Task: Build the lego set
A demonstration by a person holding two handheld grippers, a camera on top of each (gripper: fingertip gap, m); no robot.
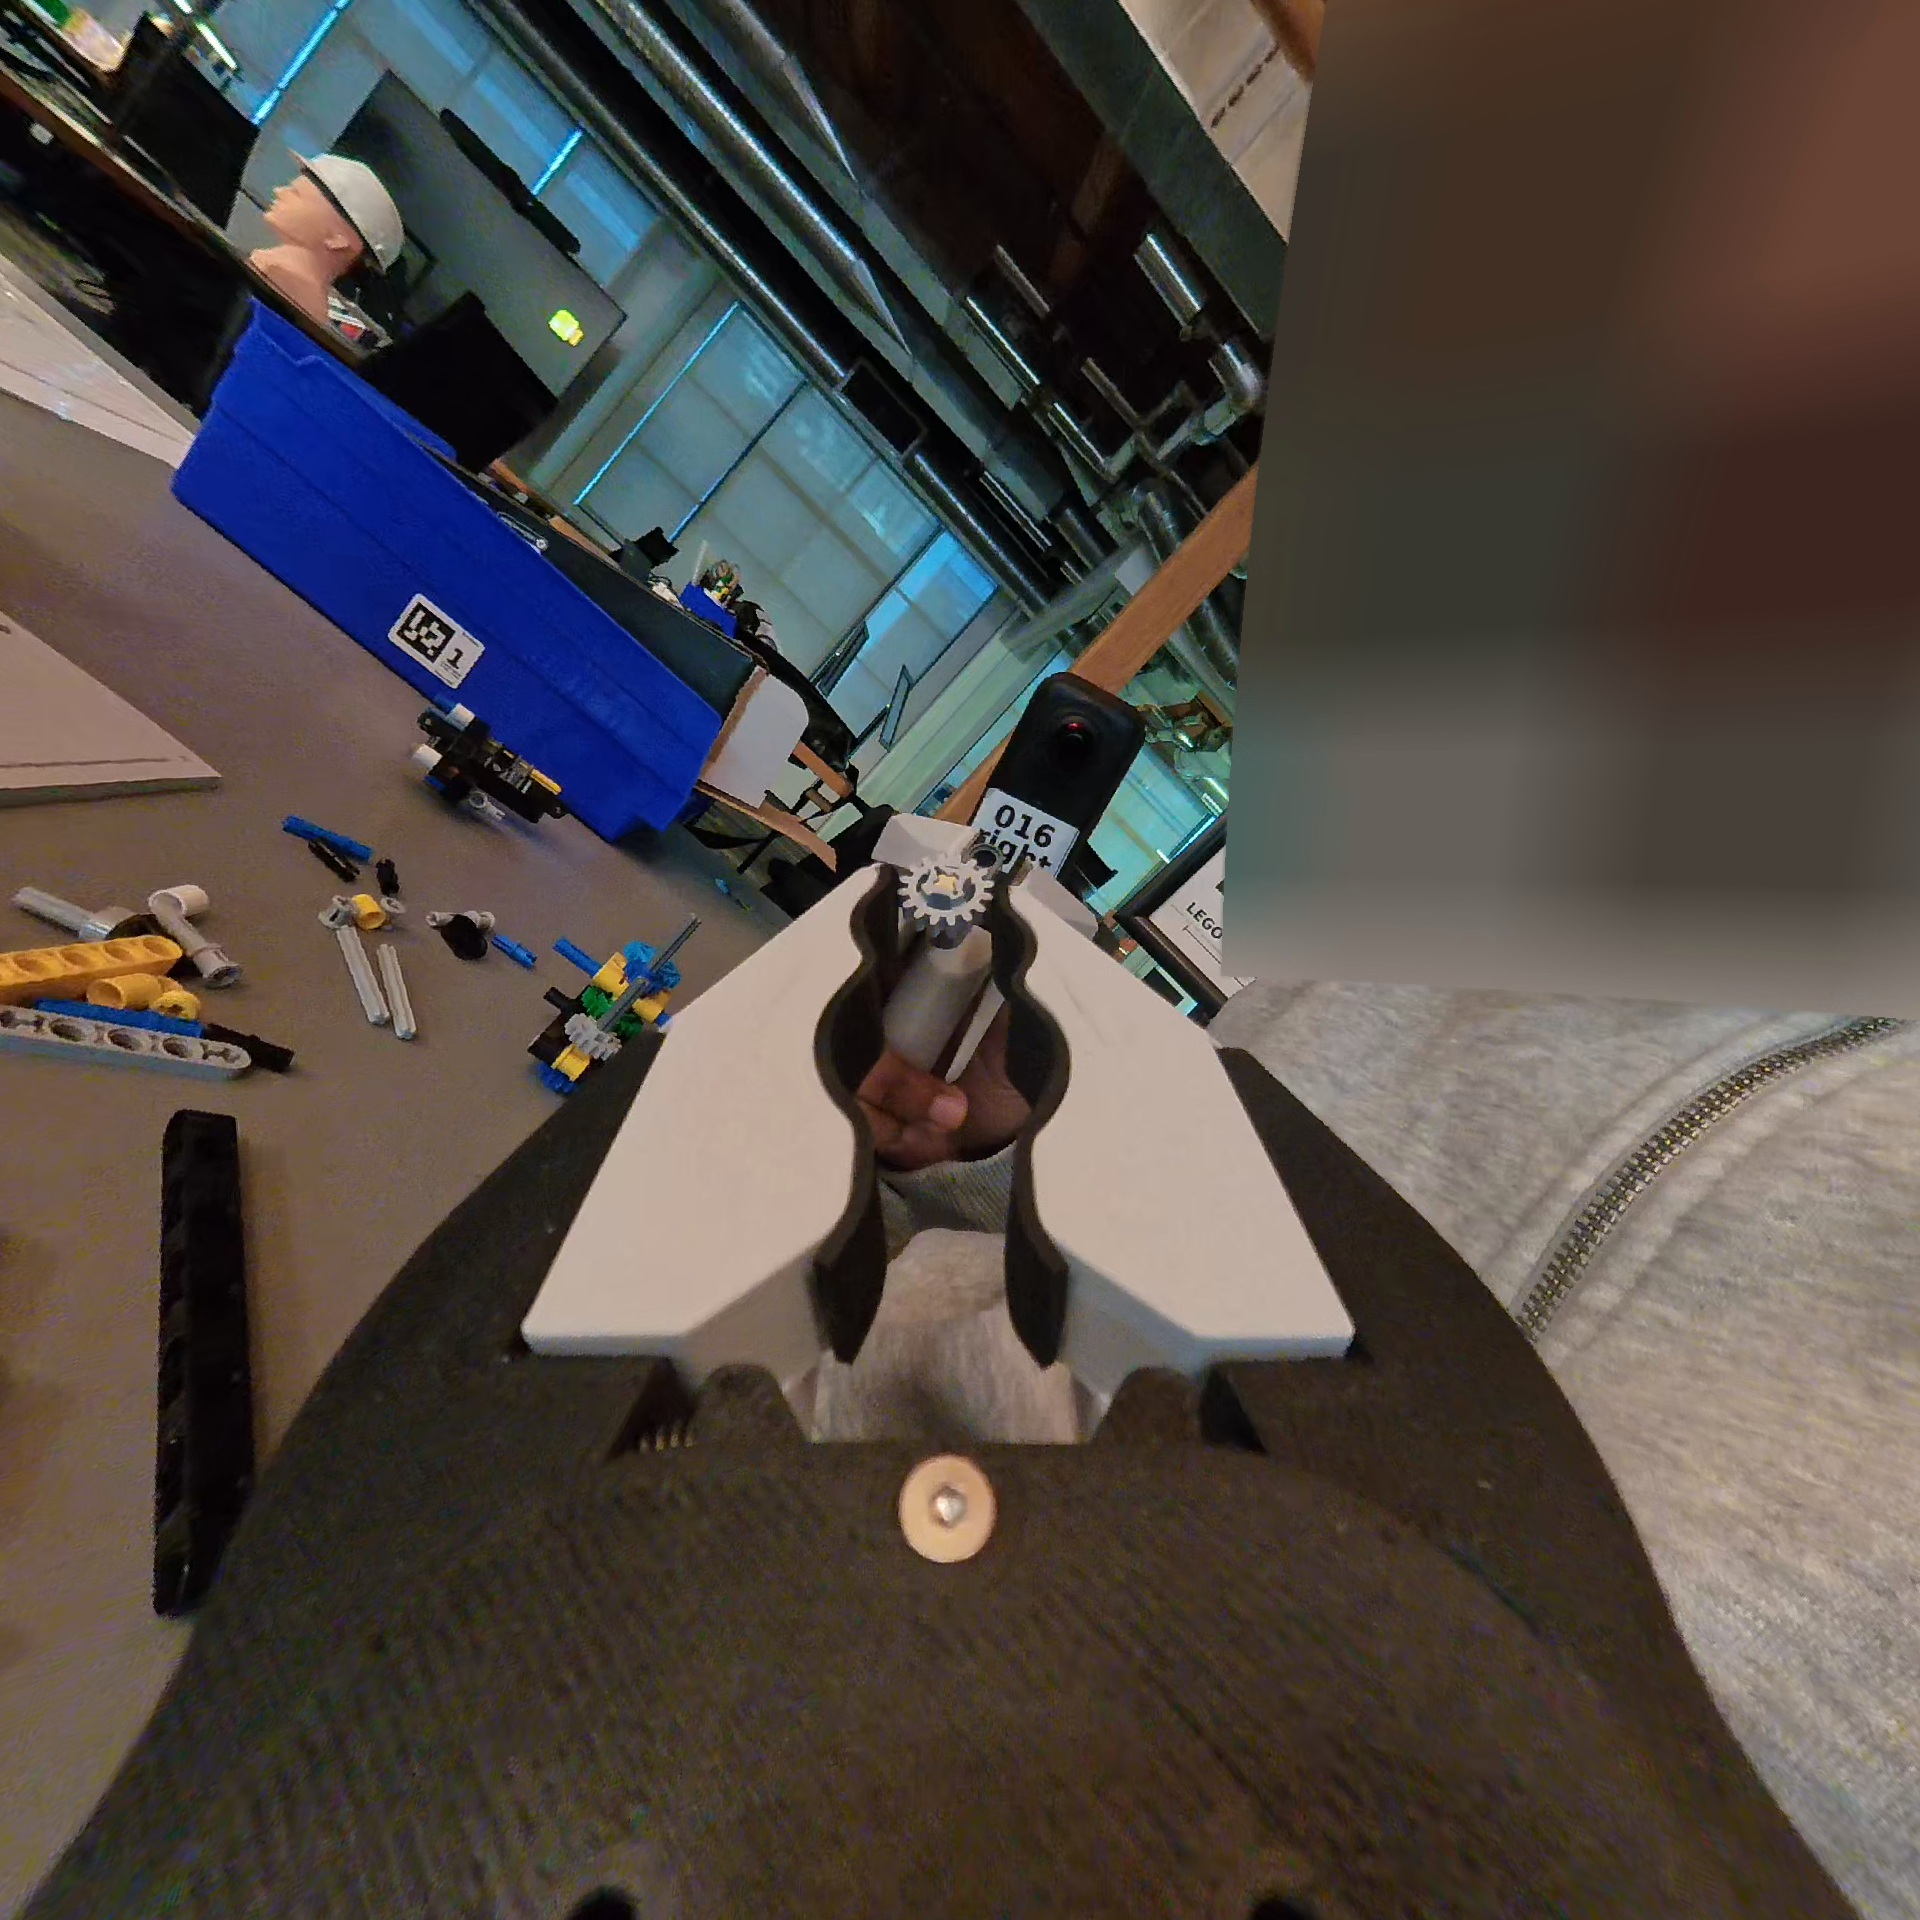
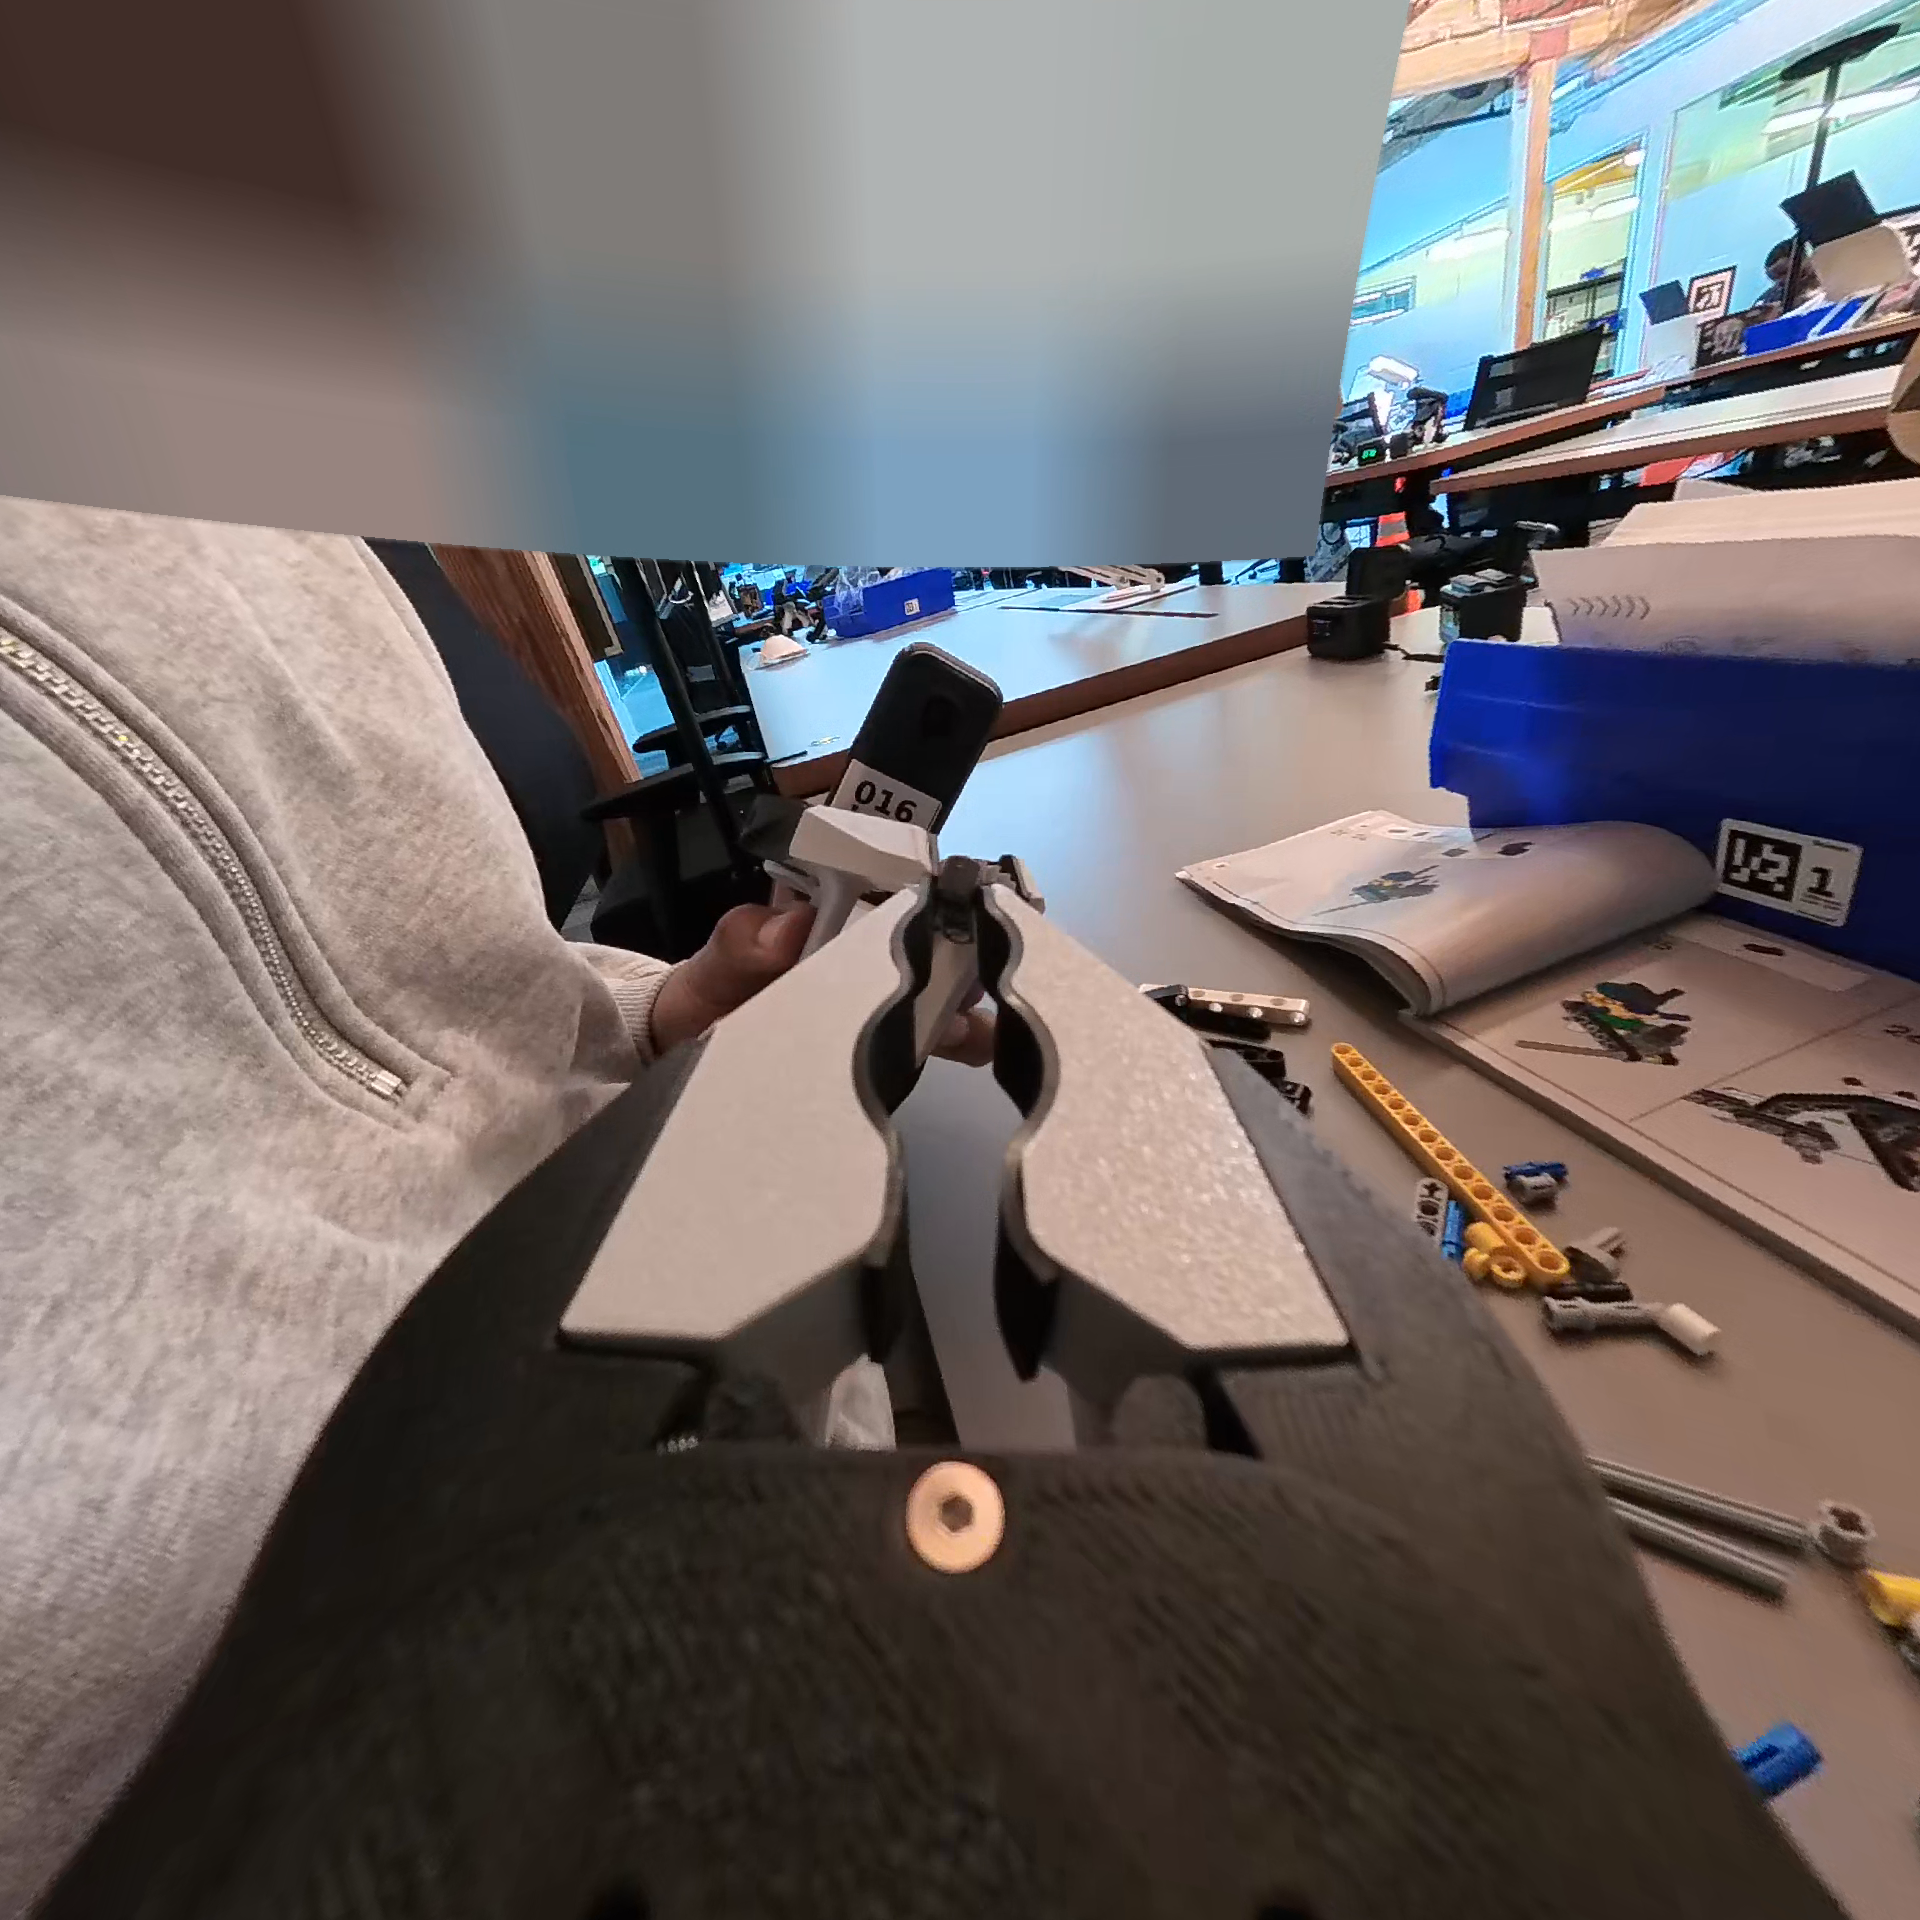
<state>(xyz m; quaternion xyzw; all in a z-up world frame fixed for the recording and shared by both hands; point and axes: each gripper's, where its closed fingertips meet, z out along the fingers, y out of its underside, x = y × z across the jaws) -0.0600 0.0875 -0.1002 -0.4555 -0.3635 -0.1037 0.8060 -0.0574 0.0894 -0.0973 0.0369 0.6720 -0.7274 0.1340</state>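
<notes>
My left gripper (image 1: 943, 885) is shut on a small grey gear (image 1: 945, 891) held at its fingertips, up in the air in front of a person's grey hoodie. My right gripper (image 2: 958, 902) is shut on a small dark grey pin-like piece (image 2: 958, 875). The two grippers meet tip to tip, and the dark piece (image 1: 983, 858) sits right behind the gear. The left gripper's white fingers (image 2: 862, 857) show beyond my right one. A small yellow, blue and green gear assembly (image 1: 608, 1013) lies on the grey table (image 1: 312, 1195).
A blue bin (image 1: 416, 582) stands at the back of the table, with an open instruction booklet (image 2: 1558, 935) against it. Loose beams, axles and pins (image 1: 125, 987) are scattered about. A long black beam (image 1: 203, 1351) and a yellow beam (image 2: 1444, 1153) lie flat. A small black assembly (image 1: 488, 764) sits by the bin. The tips of both grippers are at nearly the same place.
</notes>
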